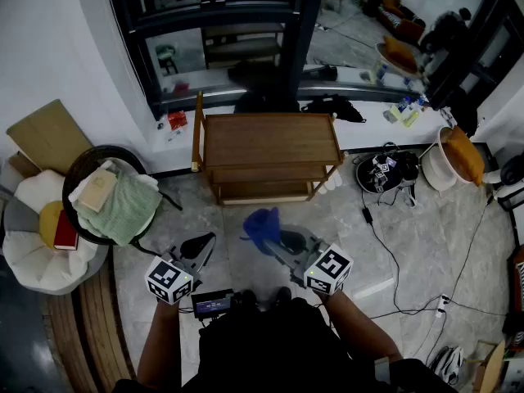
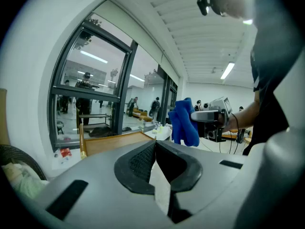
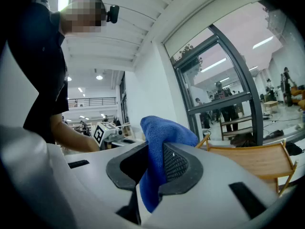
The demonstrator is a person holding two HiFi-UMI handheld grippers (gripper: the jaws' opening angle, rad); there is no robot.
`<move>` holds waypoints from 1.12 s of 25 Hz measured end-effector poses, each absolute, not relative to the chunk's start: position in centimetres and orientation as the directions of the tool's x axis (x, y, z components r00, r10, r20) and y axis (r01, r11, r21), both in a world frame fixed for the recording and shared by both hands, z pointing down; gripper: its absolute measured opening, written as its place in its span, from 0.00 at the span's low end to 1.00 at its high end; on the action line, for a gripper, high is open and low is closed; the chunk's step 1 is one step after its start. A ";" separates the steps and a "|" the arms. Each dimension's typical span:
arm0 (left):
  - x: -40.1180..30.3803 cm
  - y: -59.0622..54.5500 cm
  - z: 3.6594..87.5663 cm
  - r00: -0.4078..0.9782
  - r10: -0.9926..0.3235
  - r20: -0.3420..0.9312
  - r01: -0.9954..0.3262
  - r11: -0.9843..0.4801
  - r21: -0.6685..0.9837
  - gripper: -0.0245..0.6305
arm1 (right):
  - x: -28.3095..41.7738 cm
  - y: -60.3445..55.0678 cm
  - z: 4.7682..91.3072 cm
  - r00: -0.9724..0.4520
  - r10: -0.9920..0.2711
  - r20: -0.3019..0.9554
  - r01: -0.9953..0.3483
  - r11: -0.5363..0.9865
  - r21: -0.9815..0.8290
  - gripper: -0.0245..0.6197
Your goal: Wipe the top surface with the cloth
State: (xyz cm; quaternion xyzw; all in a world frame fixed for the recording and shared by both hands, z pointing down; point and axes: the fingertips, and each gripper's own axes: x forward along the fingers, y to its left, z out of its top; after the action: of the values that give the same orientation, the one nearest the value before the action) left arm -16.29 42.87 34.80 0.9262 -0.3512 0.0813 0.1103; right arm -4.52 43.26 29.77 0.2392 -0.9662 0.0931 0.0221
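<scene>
A small wooden shelf unit with a flat top surface [image 1: 270, 139] stands on the floor ahead of me, against the window wall. My right gripper [image 1: 282, 240] is shut on a blue cloth [image 1: 260, 228], held up short of the shelf's near edge. The right gripper view shows the cloth [image 3: 159, 149] bunched between the jaws, with the wooden top [image 3: 255, 159] to the right. My left gripper [image 1: 199, 248] is shut with nothing in it, low at the left. In the left gripper view the jaws meet, with the cloth [image 2: 185, 123] beyond them.
A round basket [image 1: 106, 195] with a green towel and a book sits at left, beside a white stool [image 1: 41, 248] and a leaning board [image 1: 49, 133]. Cables, a black bag [image 1: 385, 173] and a white bucket [image 1: 446, 158] lie right of the shelf.
</scene>
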 end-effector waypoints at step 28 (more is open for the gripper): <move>-17.1 32.5 36.5 0.671 -0.680 0.296 -0.734 -0.664 0.138 0.05 | -2.0 31.4 34.1 -0.855 -0.503 0.126 -0.519 0.825 -0.224 0.15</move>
State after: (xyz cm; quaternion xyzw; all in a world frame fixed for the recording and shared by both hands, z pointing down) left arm -17.07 32.48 36.49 0.9056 -0.3904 0.1100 0.1237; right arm -1.98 31.35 34.10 0.2675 -0.9548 0.1258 0.0306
